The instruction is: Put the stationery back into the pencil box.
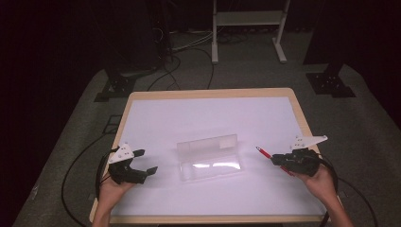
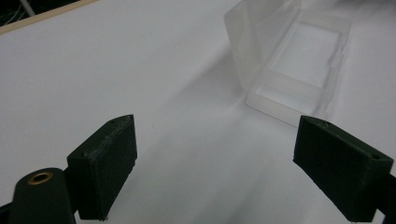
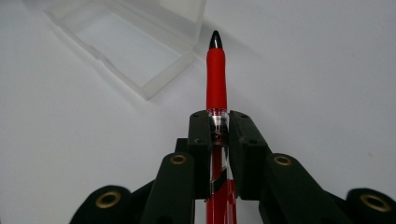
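The pen (image 3: 216, 74) is red with a black tip. The open case (image 1: 210, 157) is clear plastic. The table (image 1: 156, 120) beneath is white, edged in pale wood.

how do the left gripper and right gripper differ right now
The left gripper has its jaws spread wide with nothing between them; the right gripper has its jaws shut on a red pen. The left gripper sits left of the clear case, the right gripper to its right with the pen tip aimed toward it. Both are black, hand-held, and over the white table.
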Available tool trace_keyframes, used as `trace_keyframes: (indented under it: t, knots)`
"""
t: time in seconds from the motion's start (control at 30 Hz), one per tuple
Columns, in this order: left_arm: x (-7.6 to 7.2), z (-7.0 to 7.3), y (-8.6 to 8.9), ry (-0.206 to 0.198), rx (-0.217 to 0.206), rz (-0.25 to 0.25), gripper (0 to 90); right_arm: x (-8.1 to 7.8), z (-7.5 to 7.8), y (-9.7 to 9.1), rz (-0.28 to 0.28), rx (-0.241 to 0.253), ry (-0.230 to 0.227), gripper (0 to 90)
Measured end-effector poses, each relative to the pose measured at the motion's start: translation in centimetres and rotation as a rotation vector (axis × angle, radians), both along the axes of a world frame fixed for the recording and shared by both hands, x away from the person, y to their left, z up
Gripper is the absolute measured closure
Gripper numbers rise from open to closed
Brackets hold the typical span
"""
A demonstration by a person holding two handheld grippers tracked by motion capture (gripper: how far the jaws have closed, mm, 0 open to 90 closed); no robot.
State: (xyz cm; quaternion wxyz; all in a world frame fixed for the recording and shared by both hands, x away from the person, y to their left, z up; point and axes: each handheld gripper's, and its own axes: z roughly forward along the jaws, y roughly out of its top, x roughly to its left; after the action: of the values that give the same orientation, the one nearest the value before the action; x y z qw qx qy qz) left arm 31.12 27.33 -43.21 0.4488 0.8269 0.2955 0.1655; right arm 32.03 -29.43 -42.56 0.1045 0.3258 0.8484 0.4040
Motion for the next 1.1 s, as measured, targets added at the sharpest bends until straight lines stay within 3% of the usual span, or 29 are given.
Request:
trace_keyframes:
  t: [0.7,1.1]
  knots:
    - [0.1,-0.1,0.0,0.006,-0.005,0.000,11.3,0.5,3.0,2.0,0.106,0.053,-0.012,78.7]
    - [0.1,-0.2,0.1,0.010,-0.002,0.004,10.9,1.1,4.1,3.9,0.176,0.049,-0.012,78.7]
